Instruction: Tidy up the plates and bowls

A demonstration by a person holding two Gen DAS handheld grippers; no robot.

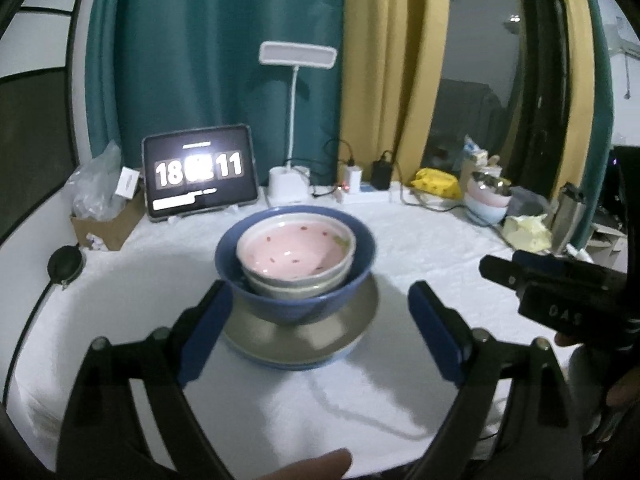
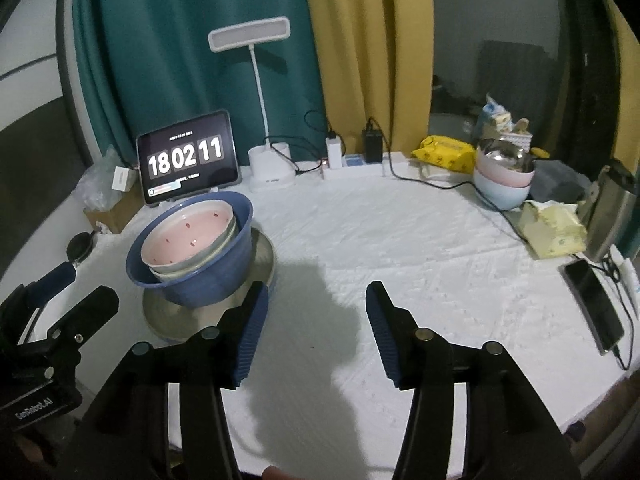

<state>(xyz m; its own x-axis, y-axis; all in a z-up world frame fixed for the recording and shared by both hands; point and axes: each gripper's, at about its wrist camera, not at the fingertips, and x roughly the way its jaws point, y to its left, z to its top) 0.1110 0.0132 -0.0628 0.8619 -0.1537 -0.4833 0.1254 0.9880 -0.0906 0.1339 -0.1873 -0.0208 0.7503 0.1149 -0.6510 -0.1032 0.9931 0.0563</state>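
From the left wrist view, my left gripper [image 1: 320, 328] stands spread wide, holding nothing, its blue pads flanking the stack at about 12 o'clock from the camera. The stack sits on the white cloth [image 1: 420, 248]: plates [image 1: 304, 344] at the bottom, a blue bowl [image 1: 296, 280] on them, and a pink bowl [image 1: 296, 254] nested inside with what looks like a grey-white bowl beneath it. How many plates lie at the bottom I cannot tell. The left pad is just beside the blue bowl's wall; whether it touches is unclear in the blur. In the right wrist view the same stack lies at roughly 10 o'clock, and the bowls tilt toward that camera, seated off-level on the plates. My right gripper [image 2: 316, 332] is likewise spread and empty, over bare cloth, well apart from the stack. At 2 o'clock in that view a second stack of pastel bowls [image 2: 502, 184] stands near the back edge, beside a yellow packet [image 2: 448, 156]. My judgement: this is glazed ceramic, stiff, fairly heavy as a stack, slippery and breakable, and the tilted bowls could slide if jolted. I would take the blue bowl across its rim or outer wall with the ribbed pads, lifting level, and grip the plates only by the lip.
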